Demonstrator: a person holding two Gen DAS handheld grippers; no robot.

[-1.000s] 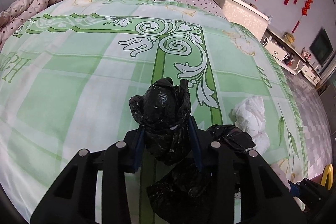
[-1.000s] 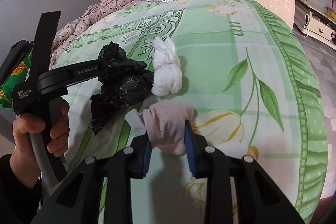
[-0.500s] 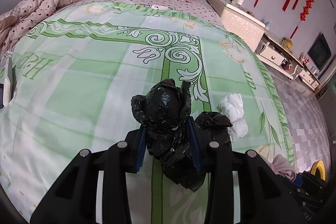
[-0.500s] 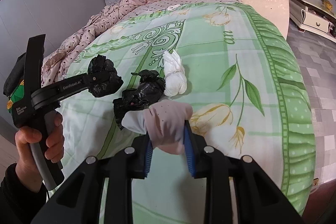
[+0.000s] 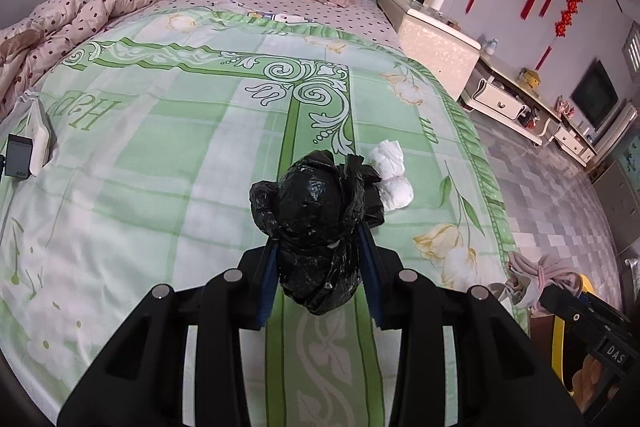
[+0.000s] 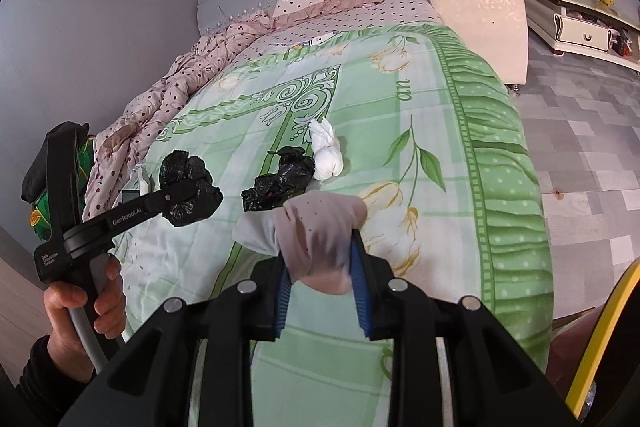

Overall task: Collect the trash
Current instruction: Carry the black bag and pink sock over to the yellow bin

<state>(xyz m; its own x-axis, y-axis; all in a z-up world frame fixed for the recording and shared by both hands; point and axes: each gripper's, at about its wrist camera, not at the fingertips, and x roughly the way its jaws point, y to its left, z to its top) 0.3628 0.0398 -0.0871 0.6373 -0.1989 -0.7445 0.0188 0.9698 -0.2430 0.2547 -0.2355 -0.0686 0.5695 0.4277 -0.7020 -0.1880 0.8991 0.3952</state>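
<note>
Black bag (image 5: 316, 227) sits clamped between the blue pads of my left gripper (image 5: 320, 267), bulging out past my fingertips and hanging below them. Compared with a second ago the green bedspread (image 5: 160, 187) lies farther beneath my fingers and more of the bed shows; the white tied bundle (image 5: 390, 179) now looks small, just beyond my fingertips to the right, with a second black bag peeking out behind the one I hold. Left of my fingers the spread is open up to a white packet (image 5: 40, 131) near the bed's edge; to the right the edge drops to grey floor

From the right wrist view, my right gripper (image 6: 320, 275) is closed on a pinkish cloth wad (image 6: 320, 231), also higher off the bed than before. Ahead of my fingertips the other black bag (image 6: 284, 179) and the white bundle (image 6: 326, 155) rest touching on the spread. To the left, a hand (image 6: 84, 299) carries the left gripper (image 6: 188, 191) with its bag clear of the bed. Right of my fingers the bed edge falls to bare floor
</note>
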